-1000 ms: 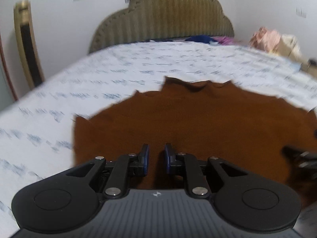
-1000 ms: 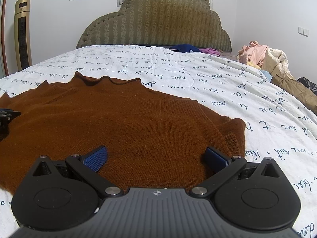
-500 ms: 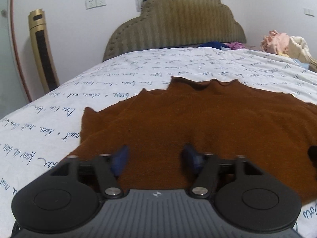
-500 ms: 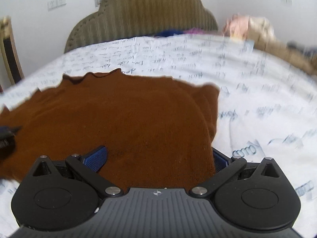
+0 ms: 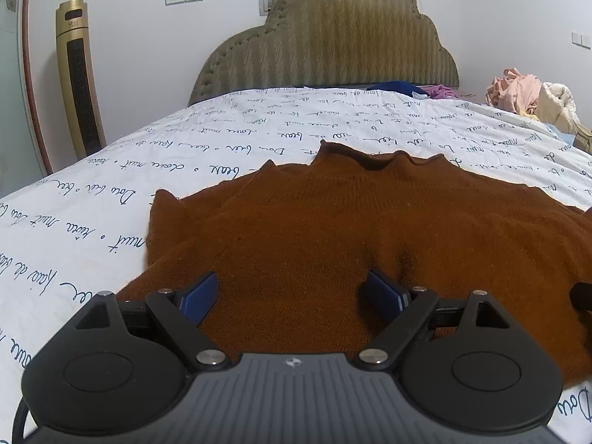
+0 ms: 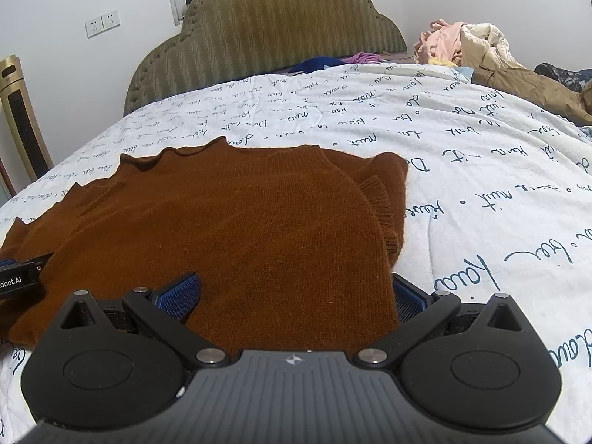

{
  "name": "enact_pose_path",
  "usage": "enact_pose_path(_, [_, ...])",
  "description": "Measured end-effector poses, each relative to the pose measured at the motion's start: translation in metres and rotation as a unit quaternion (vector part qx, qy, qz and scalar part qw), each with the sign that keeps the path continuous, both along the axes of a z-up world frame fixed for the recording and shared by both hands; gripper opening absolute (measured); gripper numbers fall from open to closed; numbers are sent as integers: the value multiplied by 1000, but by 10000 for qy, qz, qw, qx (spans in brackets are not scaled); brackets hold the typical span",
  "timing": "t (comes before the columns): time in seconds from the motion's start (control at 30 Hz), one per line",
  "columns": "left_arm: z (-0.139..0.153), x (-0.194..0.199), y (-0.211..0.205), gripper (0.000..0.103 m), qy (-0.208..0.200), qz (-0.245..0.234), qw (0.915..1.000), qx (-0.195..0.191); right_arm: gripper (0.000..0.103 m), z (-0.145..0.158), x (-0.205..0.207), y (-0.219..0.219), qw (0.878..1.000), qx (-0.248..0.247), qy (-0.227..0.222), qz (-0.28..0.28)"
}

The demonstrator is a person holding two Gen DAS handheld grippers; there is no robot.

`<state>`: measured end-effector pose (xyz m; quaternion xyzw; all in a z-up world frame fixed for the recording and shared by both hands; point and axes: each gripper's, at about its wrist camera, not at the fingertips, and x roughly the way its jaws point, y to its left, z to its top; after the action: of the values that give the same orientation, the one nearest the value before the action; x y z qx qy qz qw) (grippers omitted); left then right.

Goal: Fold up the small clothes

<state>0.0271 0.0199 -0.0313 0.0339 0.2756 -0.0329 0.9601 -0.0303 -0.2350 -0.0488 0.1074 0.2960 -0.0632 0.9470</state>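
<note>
Left wrist view: a white bedspread printed with script (image 5: 259, 140) covered the bed, below an olive padded headboard (image 5: 333, 44). The rust-brown knitted sweater (image 5: 333, 229) lay flat on it. The left gripper (image 5: 292, 292) stood released, jaws wide over the hem.

Right wrist view: the right gripper (image 6: 296, 294) was likewise released, straddling the sweater's (image 6: 240, 222) near corner. Judged soft, light and limp; the doubled right edge or ribbed cuff (image 6: 384, 207) offers the firmest hold.

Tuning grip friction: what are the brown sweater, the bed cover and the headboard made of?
Rust-brown sweater: fine knit, likely wool or acrylic; ribbed cuff, fuzzy edge.
White script-printed bed cover: matte woven fabric, probably cotton; soft creases.
Olive scalloped headboard: upholstered zigzag-textured fabric, studded edge.
</note>
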Motion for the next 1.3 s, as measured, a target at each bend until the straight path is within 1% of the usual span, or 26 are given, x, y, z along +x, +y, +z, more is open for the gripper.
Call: enact_pose_path(1.3, [0,-1,0,88,-7,5,10000,31,103,0,-2,-1,10000,69,-39,-14])
